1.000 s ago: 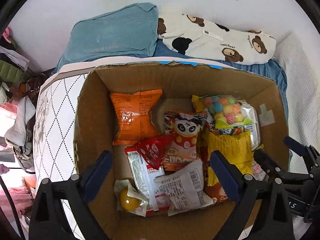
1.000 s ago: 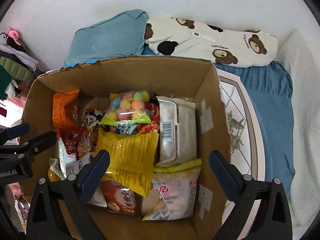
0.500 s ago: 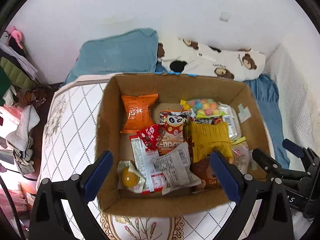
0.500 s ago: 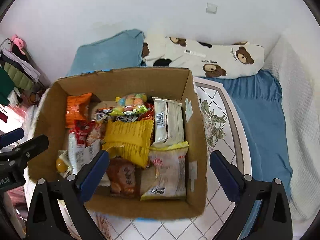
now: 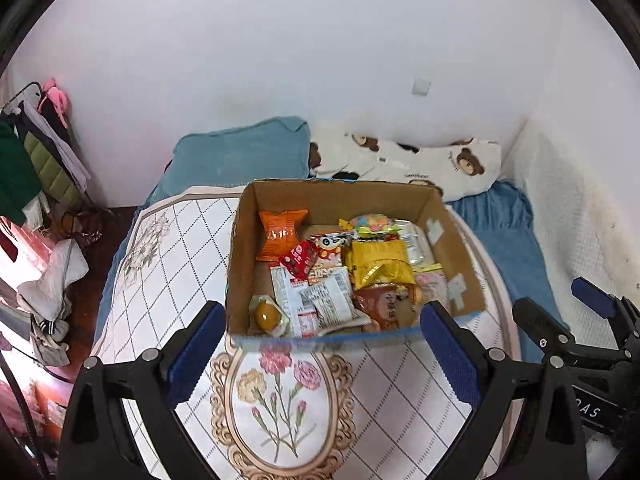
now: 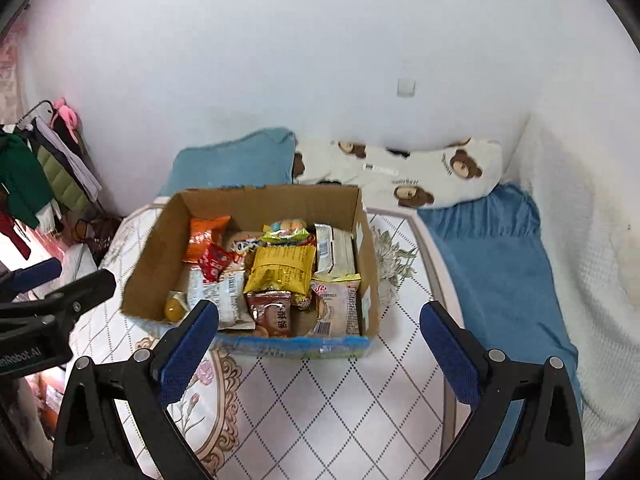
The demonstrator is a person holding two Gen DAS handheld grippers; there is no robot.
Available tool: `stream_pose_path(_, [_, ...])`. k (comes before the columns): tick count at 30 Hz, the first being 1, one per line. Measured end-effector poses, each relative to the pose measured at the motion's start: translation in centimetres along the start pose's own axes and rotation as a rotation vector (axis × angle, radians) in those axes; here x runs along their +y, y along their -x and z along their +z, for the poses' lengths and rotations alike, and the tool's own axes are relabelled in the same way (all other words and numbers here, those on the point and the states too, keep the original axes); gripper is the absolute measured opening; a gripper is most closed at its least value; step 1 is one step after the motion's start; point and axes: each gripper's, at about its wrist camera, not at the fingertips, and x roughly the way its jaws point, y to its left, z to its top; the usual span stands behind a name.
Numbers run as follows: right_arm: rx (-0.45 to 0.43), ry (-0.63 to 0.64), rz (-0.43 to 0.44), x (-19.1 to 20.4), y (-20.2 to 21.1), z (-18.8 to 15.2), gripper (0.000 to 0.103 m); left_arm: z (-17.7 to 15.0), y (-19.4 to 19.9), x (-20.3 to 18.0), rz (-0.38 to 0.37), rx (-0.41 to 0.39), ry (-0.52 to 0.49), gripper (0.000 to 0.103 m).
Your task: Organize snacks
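Pulled back from cardboard box (image 5: 352,256) of snacks (image 5: 378,266) at 12 o'clock on the bed (image 5: 168,280), left hand-held gripper (image 5: 320,344) and right hand-held gripper (image 6: 320,344) both spread, empty; on re-entry, risk of snagging box wall, crushing crowded packets.
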Motion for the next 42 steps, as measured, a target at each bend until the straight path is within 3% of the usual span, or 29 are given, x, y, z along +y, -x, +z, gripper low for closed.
stream_pose_path(14, [-0.14,0.022,-0.032,0.4,11.7,-4.4,0.103,-5.1,8.2,-0.5,0.044,-0.115,-0.017,0.1])
stream_pose_path(20, [-0.163,0.015,-0.017,0.3,13.5,-4.8,0.103,-5.9,9.3,-0.4,0.05,-0.139,-0.007,0.1])
stream_pose_path(25, [-0.148,0.01,-0.021,0.0,12.2,-4.9,0.103,-5.9,8.6,-0.5,0.054,-0.144,-0.014,0.103])
stream_pose_path(42, [-0.08,-0.036,-0.044,-0.5,1.9,-3.4,0.103,-4.5,1.5,0.1,0.123,-0.079,0.017,0.103])
